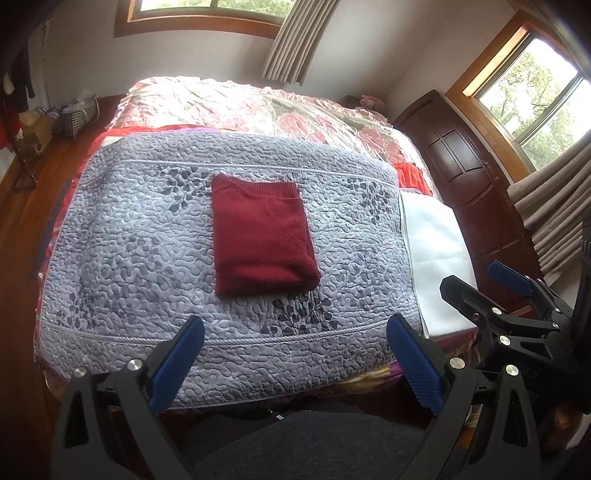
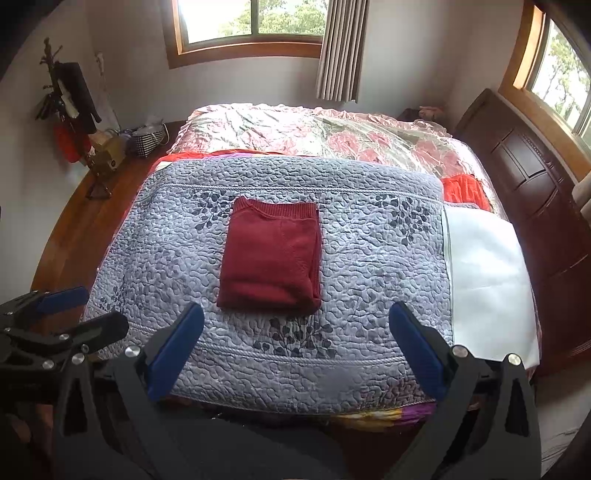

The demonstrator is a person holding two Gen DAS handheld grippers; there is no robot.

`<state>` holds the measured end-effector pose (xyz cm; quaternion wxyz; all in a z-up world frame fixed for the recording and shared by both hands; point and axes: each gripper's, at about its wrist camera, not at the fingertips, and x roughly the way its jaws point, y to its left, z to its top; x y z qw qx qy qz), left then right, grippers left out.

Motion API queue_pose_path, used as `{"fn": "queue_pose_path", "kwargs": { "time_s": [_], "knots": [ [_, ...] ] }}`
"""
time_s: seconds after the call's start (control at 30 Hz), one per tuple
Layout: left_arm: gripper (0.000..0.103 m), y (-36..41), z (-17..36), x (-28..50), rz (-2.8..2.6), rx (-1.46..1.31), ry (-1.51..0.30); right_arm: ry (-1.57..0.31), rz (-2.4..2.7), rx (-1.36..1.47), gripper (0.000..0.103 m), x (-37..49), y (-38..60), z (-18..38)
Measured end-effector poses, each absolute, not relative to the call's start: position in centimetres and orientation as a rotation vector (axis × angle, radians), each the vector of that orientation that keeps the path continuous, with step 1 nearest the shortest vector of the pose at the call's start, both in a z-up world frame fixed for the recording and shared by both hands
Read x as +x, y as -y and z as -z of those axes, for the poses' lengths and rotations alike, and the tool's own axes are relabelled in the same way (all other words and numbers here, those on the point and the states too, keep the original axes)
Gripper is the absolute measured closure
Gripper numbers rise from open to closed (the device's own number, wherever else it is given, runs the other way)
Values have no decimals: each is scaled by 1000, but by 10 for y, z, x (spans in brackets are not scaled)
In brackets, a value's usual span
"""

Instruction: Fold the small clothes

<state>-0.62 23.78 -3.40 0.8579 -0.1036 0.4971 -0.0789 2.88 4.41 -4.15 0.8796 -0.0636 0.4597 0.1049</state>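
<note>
— Where's the red sweater (image 1: pixel 260 236)?
— Folded, flat on the grey quilt (image 1: pixel 129 240), mid-bed.
— Both grippers?
— Left gripper (image 1: pixel 295 332) and right gripper (image 2: pixel 295 325) empty, fingers apart, near the bed's edge. Only the right view shows the coat rack (image 2: pixel 70 99).

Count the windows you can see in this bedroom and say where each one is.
2. One window is in the far wall beyond the bed, beside a striped curtain. The other window is in the right-hand wall, above the dark wooden headboard. Others may lie outside the views.
</note>
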Motion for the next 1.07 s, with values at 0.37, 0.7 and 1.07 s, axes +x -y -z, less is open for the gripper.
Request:
{"fn": "queue_pose_path", "kwargs": {
  "time_s": [0.37,0.7,1.07],
  "knots": [
    [4,-236,31,-6,168,-204,-1036,-952,-219,-126,3,29,-43,41],
    [4,-239,31,-6,164,-202,-1039,-952,-218,-124,3,28,-44,40],
    [4,-240,30,-6,156,-200,-1039,-961,-225,-125,3,29,-47,41]
  ]
}}
